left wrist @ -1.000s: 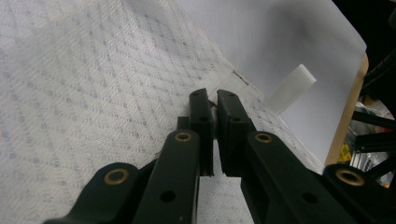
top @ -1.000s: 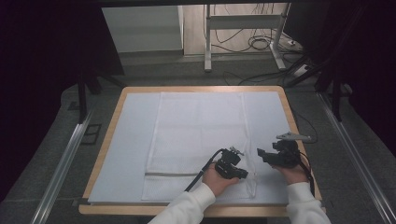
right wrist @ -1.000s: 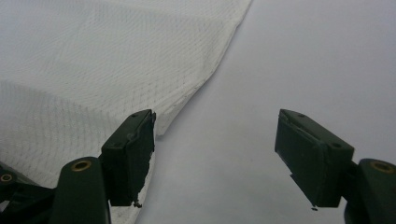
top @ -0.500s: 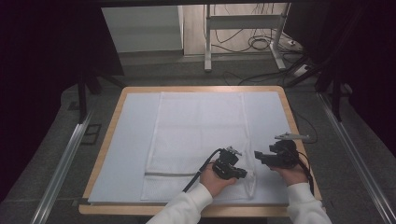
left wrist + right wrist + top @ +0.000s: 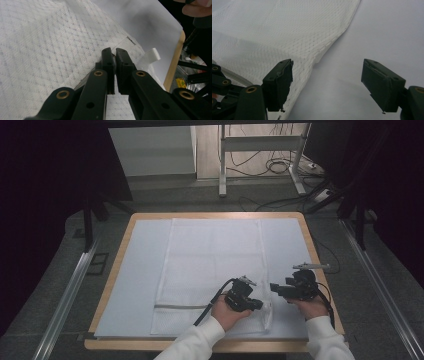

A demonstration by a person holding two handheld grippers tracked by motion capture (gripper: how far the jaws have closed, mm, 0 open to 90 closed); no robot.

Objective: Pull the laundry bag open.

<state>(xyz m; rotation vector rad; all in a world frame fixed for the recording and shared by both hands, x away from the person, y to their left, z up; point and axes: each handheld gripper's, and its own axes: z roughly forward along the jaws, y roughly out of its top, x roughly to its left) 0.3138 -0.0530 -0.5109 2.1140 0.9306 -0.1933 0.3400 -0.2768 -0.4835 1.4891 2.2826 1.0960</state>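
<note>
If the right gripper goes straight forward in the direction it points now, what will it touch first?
Most likely the right edge of the white mesh cloth. The right gripper has open jaws and points along that edge, with the pale table cover beside it. Its height above the cover is unclear, so it may touch the cover first.

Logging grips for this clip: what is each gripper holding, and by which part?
Left gripper pinches the white mesh bag near its right corner; right gripper holds nothing.

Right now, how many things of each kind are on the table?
Black grippers: 2, the left gripper and the right gripper
White mesh bag: 1
Pale sheet covering the table: 1
Total: 4
</note>
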